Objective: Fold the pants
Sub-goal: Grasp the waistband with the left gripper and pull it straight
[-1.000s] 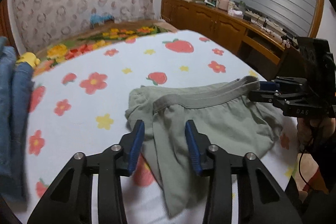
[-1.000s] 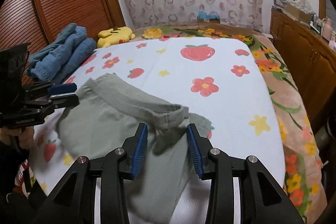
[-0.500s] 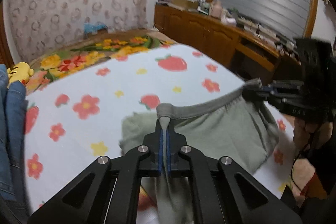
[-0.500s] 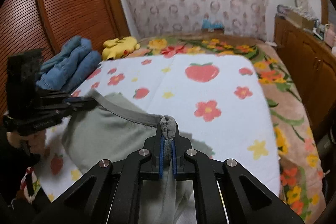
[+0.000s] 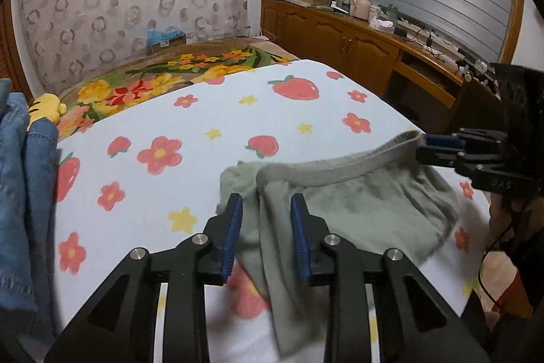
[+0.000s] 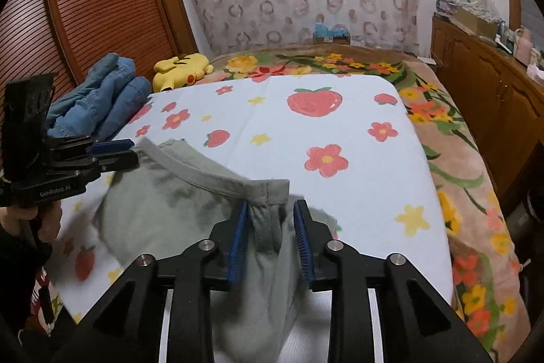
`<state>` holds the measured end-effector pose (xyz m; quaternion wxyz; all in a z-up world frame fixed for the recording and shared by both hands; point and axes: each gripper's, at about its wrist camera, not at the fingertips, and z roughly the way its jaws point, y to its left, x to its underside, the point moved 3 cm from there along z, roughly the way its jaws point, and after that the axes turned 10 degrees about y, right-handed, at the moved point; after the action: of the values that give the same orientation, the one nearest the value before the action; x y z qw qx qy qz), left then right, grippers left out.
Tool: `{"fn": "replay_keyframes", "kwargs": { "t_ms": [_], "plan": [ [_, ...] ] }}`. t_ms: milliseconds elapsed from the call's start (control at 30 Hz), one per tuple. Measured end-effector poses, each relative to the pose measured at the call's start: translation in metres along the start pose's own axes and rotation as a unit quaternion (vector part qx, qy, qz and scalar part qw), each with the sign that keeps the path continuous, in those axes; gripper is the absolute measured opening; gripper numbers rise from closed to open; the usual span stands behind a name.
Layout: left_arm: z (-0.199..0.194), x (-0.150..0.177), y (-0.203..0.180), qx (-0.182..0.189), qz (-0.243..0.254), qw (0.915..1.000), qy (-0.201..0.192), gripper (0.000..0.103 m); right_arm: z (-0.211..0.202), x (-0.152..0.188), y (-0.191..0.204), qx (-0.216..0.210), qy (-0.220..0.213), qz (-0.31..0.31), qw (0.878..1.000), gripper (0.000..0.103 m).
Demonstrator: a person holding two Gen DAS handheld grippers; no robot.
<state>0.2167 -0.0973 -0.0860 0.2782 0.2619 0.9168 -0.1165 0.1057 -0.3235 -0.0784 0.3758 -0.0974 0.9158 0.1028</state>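
Observation:
Grey-green pants (image 5: 357,203) lie crumpled on the white flower-and-strawberry sheet (image 5: 210,111), their grey waistband stretched across the near part. My left gripper (image 5: 267,237) is open, with the left end of the waistband between its blue pads, untouched by them. My right gripper (image 6: 270,244) is open too, with the other waistband end (image 6: 268,189) loose between its pads. In the left wrist view my right gripper (image 5: 442,148) sits at the waistband's right end. In the right wrist view my left gripper (image 6: 112,150) sits at its left end.
Folded blue jeans (image 6: 98,97) and a yellow plush toy (image 6: 182,68) lie at the bed's left side. A flowered blanket (image 6: 459,159) covers the far and right of the bed. A wooden cabinet (image 5: 357,36) with clutter runs along the right wall.
Half a second ago both grippers were shut on the waistband ends and held them up. Now both have opened and the pants have dropped back onto the sheet.

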Motion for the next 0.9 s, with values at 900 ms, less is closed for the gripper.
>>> {"fn": "replay_keyframes", "kwargs": {
  "t_ms": [900],
  "plan": [
    [-0.022, 0.069, -0.008, 0.006, -0.008, 0.9999, -0.002, 0.007, -0.040, 0.057, -0.005, -0.029, 0.019, 0.006, 0.999, 0.006]
  ]
}}
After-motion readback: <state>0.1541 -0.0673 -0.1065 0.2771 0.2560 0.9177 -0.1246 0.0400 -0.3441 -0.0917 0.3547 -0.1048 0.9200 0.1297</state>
